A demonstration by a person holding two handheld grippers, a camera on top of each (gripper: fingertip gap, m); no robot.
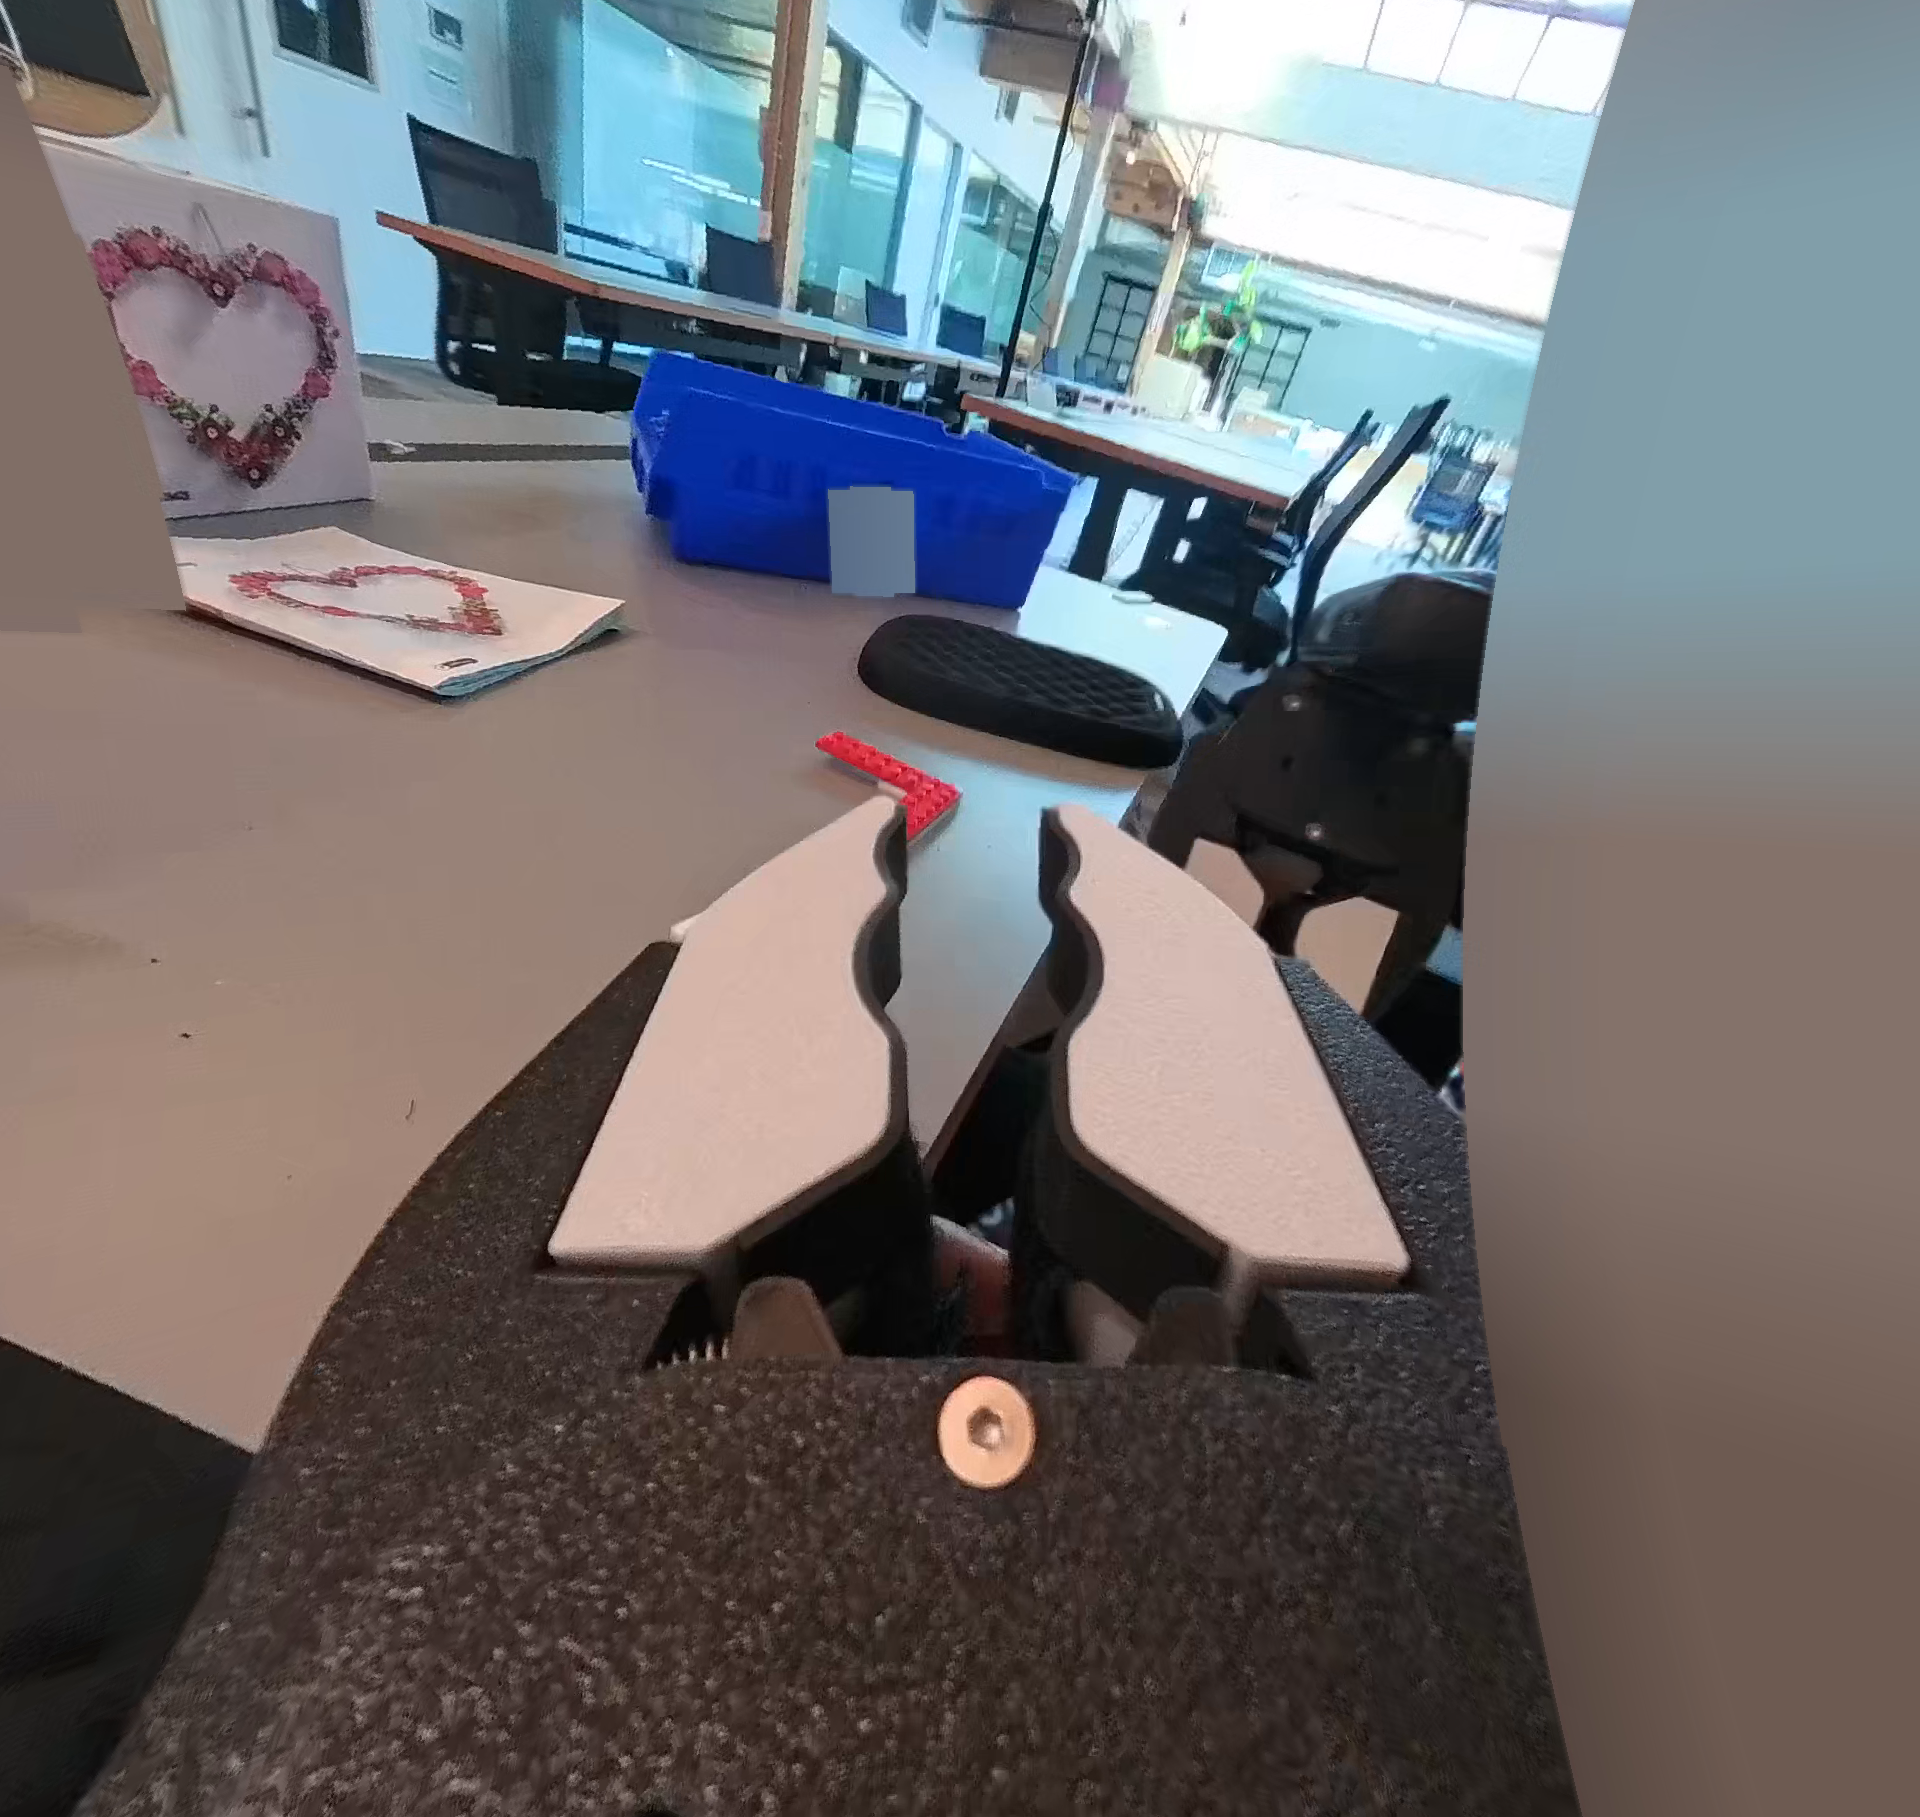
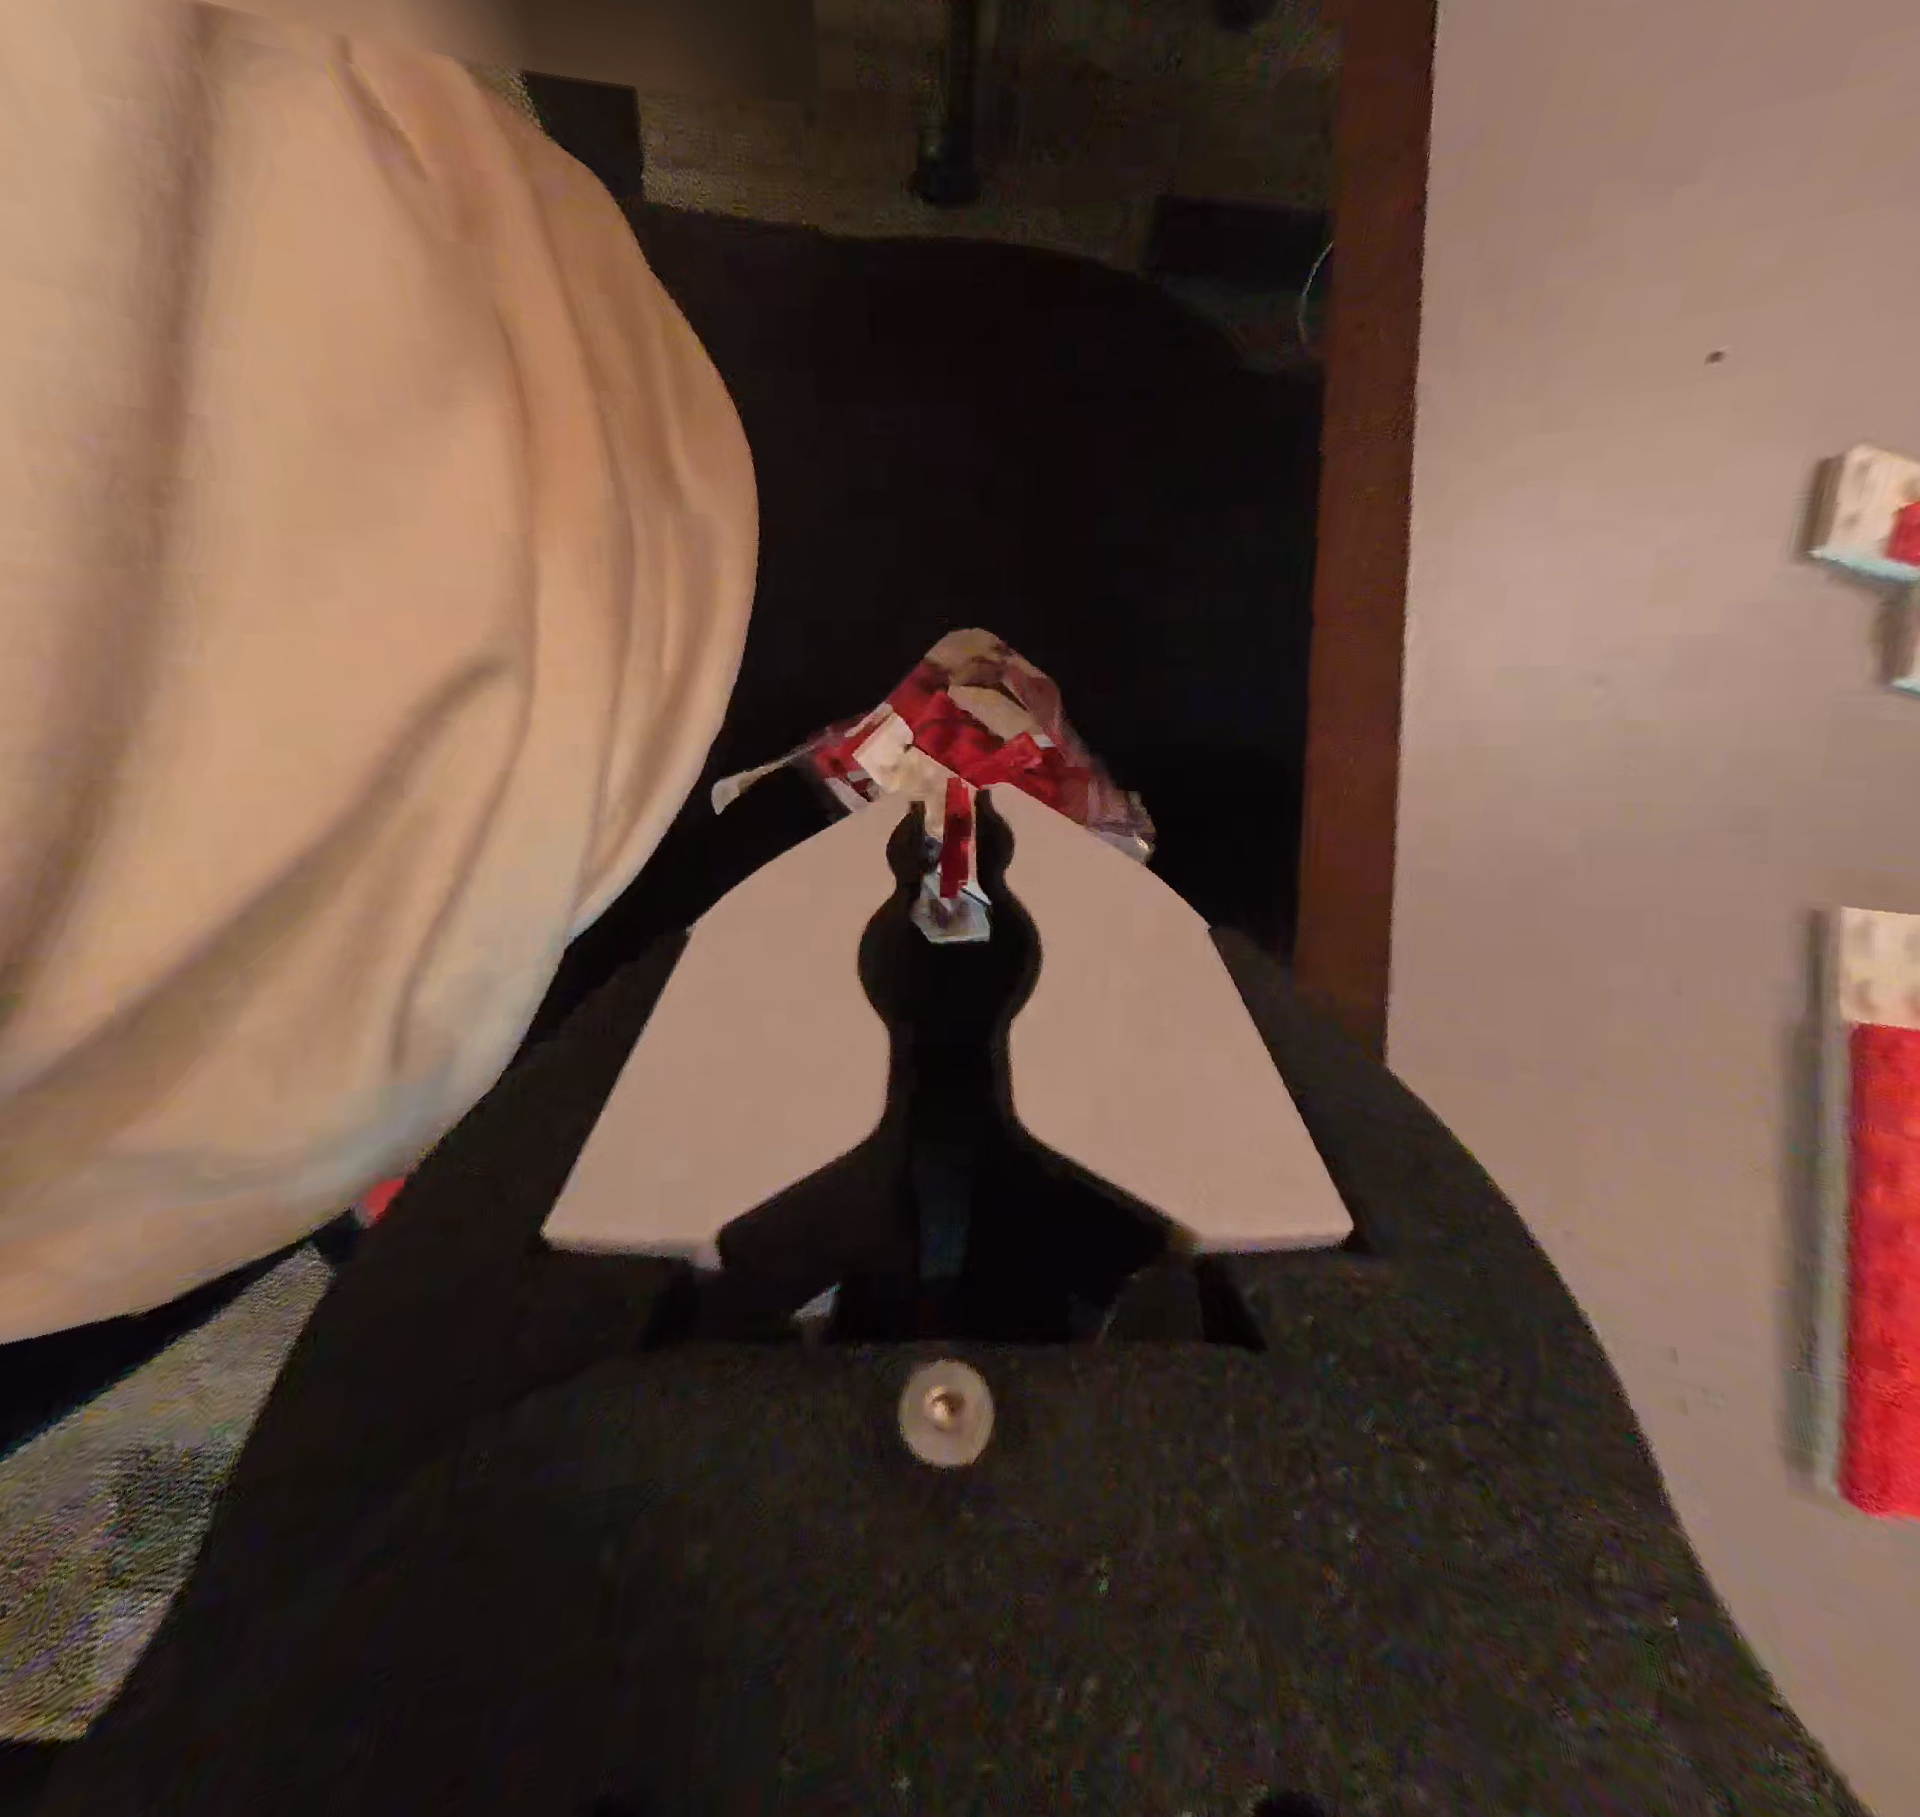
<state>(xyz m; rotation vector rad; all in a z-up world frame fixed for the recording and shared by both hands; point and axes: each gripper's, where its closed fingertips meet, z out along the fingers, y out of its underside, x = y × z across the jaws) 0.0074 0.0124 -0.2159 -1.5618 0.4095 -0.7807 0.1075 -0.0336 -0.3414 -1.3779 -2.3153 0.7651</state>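
My left gripper [image 1: 971, 817] is open and empty, low over the grey table [image 1: 416, 832]. A red L-shaped studded plate [image 1: 894, 780] lies flat on the table just beyond its left fingertip. My right gripper [image 2: 948, 811] is shut on a crumpled clear bag of red and white pieces [image 2: 956, 728] and holds it off the table's edge, over a dark chair seat. A person's cream-coloured sleeve [image 2: 312, 572] fills the left of the right wrist view.
A blue bin [image 1: 842, 489], a black mesh wrist rest [image 1: 1018, 687], a booklet with a flower heart [image 1: 405, 614] and a box with the same picture [image 1: 223, 344] are on the table. The other gripper [image 1: 1340, 780] shows at the right. Red and white boxes [image 2: 1881, 1206] lie by the table's wooden edge [image 2: 1361, 520]. Left tips to right tips: about 15 cm.
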